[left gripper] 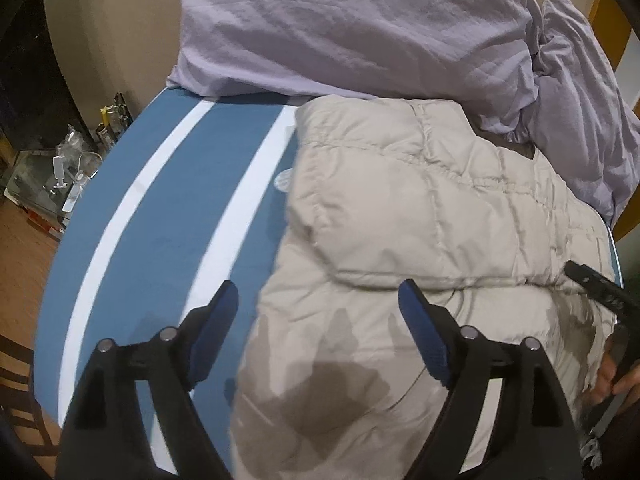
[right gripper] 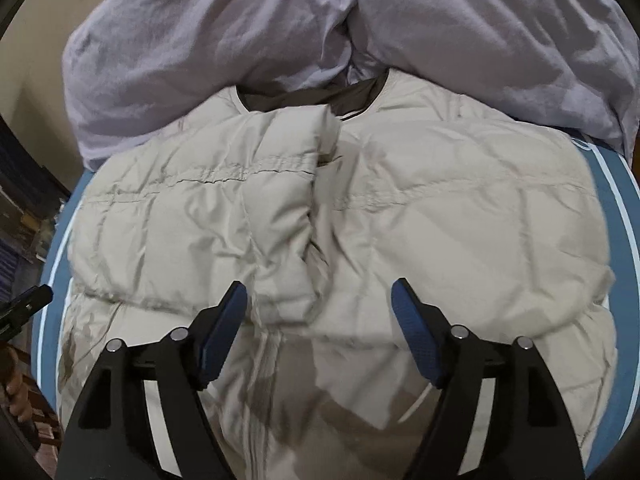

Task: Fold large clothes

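A beige quilted puffer jacket (right gripper: 360, 216) lies flat on a blue bed sheet with white stripes (left gripper: 180, 184). Both sleeves are folded in over its front, and its dark collar (right gripper: 320, 96) points away. It also shows in the left wrist view (left gripper: 420, 220). My left gripper (left gripper: 320, 300) is open and empty, hovering above the jacket's lower left edge. My right gripper (right gripper: 320, 300) is open and empty, above the jacket's lower middle. The right gripper's black body (left gripper: 600, 292) shows at the right edge of the left wrist view.
Lavender pillows (right gripper: 200, 48) lie at the head of the bed, touching the jacket's collar end. A glass side table with clutter (left gripper: 60, 176) stands left of the bed on a wooden floor. Beige wall behind.
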